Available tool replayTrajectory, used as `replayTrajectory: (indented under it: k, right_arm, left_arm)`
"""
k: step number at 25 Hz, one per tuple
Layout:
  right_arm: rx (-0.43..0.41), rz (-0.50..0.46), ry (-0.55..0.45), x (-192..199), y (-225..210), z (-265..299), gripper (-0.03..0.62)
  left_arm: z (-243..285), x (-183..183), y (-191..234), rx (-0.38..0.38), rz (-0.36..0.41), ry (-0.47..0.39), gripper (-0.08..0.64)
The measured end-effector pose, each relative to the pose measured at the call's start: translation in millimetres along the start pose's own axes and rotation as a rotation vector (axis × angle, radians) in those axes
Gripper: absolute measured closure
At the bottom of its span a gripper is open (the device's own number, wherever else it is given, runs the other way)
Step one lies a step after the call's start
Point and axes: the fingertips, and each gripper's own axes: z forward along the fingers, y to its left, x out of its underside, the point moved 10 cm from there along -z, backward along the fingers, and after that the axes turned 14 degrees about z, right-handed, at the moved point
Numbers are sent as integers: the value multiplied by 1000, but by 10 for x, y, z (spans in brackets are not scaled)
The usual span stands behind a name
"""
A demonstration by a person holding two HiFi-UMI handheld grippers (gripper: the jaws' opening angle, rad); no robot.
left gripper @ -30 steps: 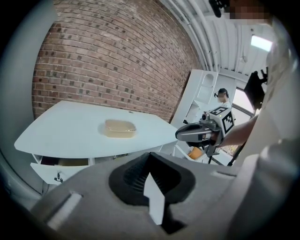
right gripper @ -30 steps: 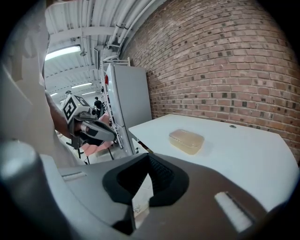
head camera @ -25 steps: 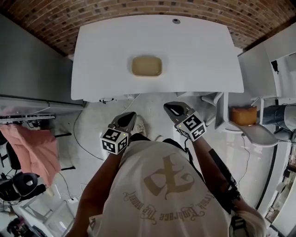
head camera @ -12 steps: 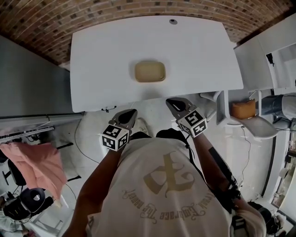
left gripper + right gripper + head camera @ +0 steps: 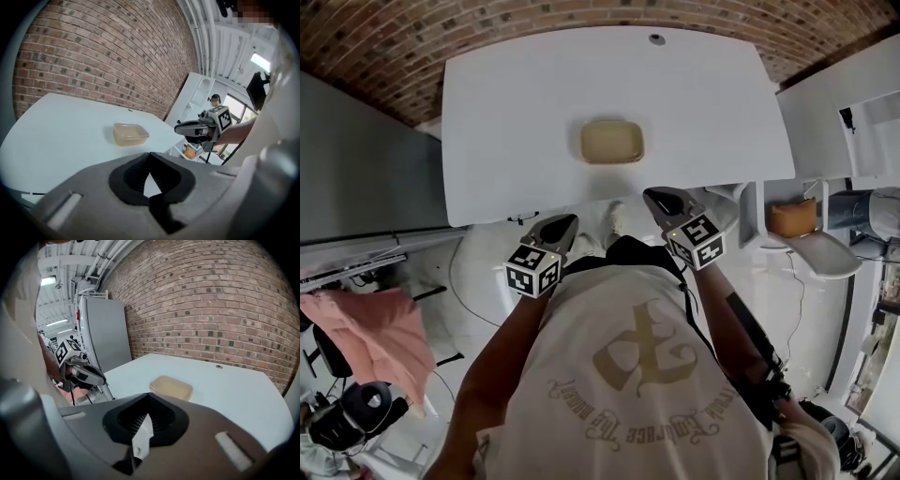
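Container (image 5: pixel 612 142) lies nearer left gripper (image 5: pixel 563 222) and right gripper (image 5: pixel 657 196) than before.

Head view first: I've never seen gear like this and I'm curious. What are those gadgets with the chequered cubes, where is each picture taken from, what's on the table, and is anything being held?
There is no robot: a person holds a hand-held two-jaw gripper in each hand, and the chequered cubes are parts of them. The head view comes from a camera on the person's head, looking down on the left gripper and right gripper. The other two views come from a camera riding on each gripper, looking along its jaws. On the white table lies a shallow beige tub. Both grippers hover before the table's near edge, jaws together, holding nothing.
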Motion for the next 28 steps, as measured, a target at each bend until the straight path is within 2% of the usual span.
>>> replayTrajectory:
  k: [6, 10, 17, 21, 28]
  right_arm:
    - [-19, 9, 12, -46, -88, 120, 583]
    - [-48, -37, 35, -120, -154, 290, 583]
    - [-101, -217, 181, -270, -275, 654, 583]
    - [-88, -325, 278, -336, -289, 911, 581]
    - [-127, -531, 459, -477, -239, 1208, 559]
  left_arm:
    - [47, -73, 113, -16, -7, 15, 557]
    - [94, -165, 222, -39, -10, 20, 557]
    - [263, -292, 307, -70, -24, 7, 557]
    - [197, -242, 402, -102, -45, 15, 557]
    - [77, -145, 408, -181, -129, -4, 557]
